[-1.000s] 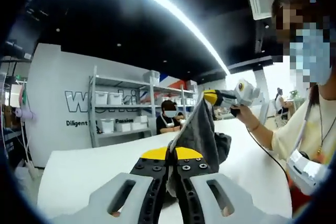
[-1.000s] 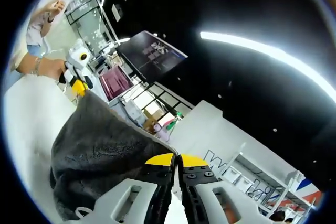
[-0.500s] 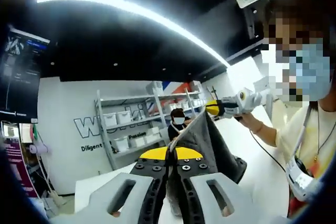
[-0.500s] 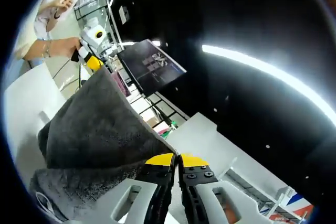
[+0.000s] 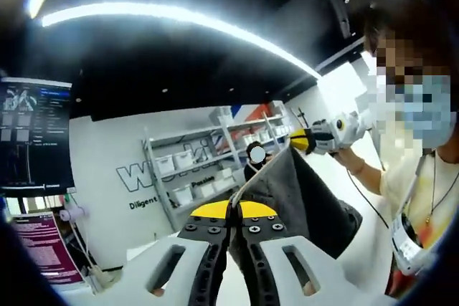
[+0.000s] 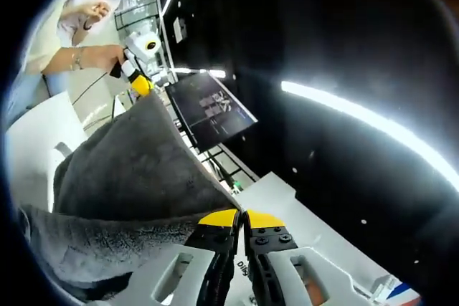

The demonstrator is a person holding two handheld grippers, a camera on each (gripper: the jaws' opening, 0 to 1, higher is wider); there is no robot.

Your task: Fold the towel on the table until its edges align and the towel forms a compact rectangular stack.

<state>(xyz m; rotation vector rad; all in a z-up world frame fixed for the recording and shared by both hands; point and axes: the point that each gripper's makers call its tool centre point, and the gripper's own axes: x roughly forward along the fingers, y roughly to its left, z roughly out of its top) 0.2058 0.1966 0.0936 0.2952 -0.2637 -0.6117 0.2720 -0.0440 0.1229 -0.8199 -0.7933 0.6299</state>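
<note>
- You held the towel (image 5: 305, 195) up in the air between your two hands, above the white table (image 6: 32, 145), and its lower part hung down in loose folds.
- Your left gripper (image 5: 237, 214) had its jaws pressed together on one top corner of the towel, with the cloth coming out between the yellow tips.
- Your right gripper (image 6: 240, 218) was also closed tight on the other top corner, and the grey cloth spread away from it to the left.
- The top edge ran almost straight from one gripper to the other, so I judged the long axis lay along this edge, with the free edge pointing down to the table.
- The towel looked soft, thick and light. I think it would sag and bend wherever it was not pulled.
- The corners seemed the best place to hold, because an edge kept tight between them should fold evenly.
</note>
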